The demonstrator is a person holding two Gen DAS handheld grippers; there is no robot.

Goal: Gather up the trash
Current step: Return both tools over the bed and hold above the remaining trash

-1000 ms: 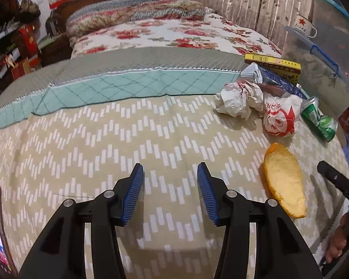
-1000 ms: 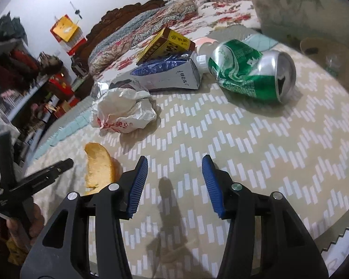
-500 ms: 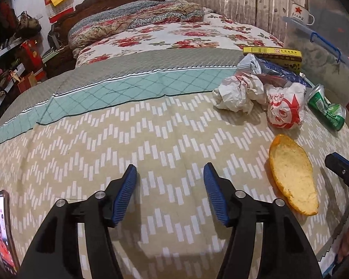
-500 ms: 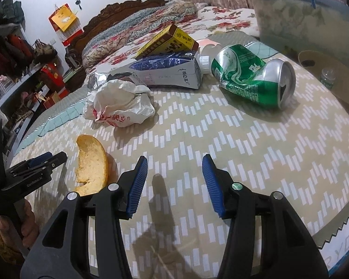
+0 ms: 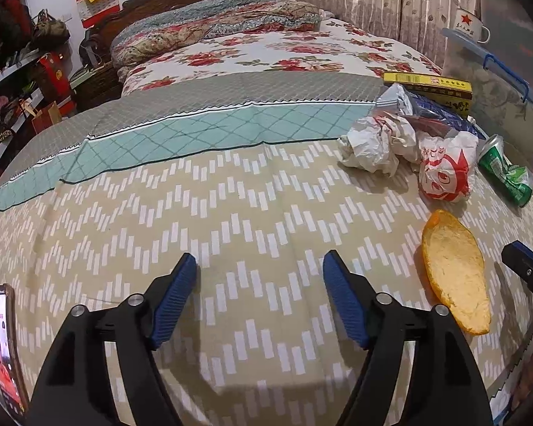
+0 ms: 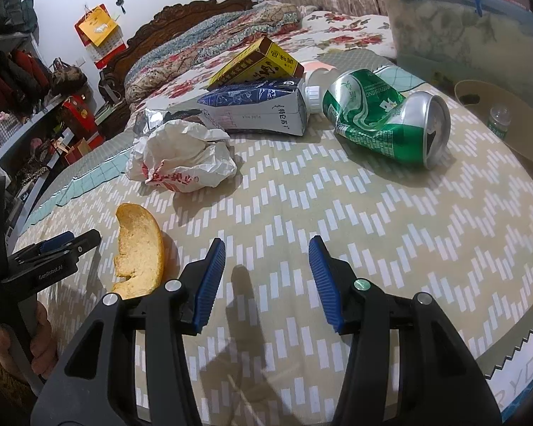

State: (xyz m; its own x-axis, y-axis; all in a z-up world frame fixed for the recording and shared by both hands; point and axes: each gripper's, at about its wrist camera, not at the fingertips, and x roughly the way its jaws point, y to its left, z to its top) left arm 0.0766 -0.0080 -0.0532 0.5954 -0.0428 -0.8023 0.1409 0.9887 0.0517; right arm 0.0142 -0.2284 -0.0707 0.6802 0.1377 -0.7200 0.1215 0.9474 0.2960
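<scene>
A: Where's the trash?

B: All on the bed cover, bunched toward its right edge. Nearest the grippers is the orange peel [image 6: 138,254], lying inner side up. Past it, a crumpled wrapper [image 6: 181,161] with red print, then a flattened milk carton [image 6: 256,108] with a yellow box [image 6: 256,62] leaning behind it, and a crushed green can [image 6: 383,117] on its side, closest to that edge. The left camera also shows a second ball of crumpled paper [image 5: 376,142] beside the wrapper.

A: What changed in the last second?

B: Little, but it tells. The left gripper [image 5: 259,277] has opened wider; its fingers were closer together a second ago, and they stand well apart now, holding nothing. It has also eased back, so more bare cover shows ahead of it. The right gripper [image 6: 266,259] has kept its fingers apart and empty, and the can looks a little farther off than before.

A: So nothing collected?

B: Not yet. Every piece is untouched. I'd judge this the set-up for a first pick, with the peel lying between the two grippers as the likely target.

A: Anything else about?

B: A phone [image 5: 1,348] with its screen lit at the cover's near left corner.
</scene>
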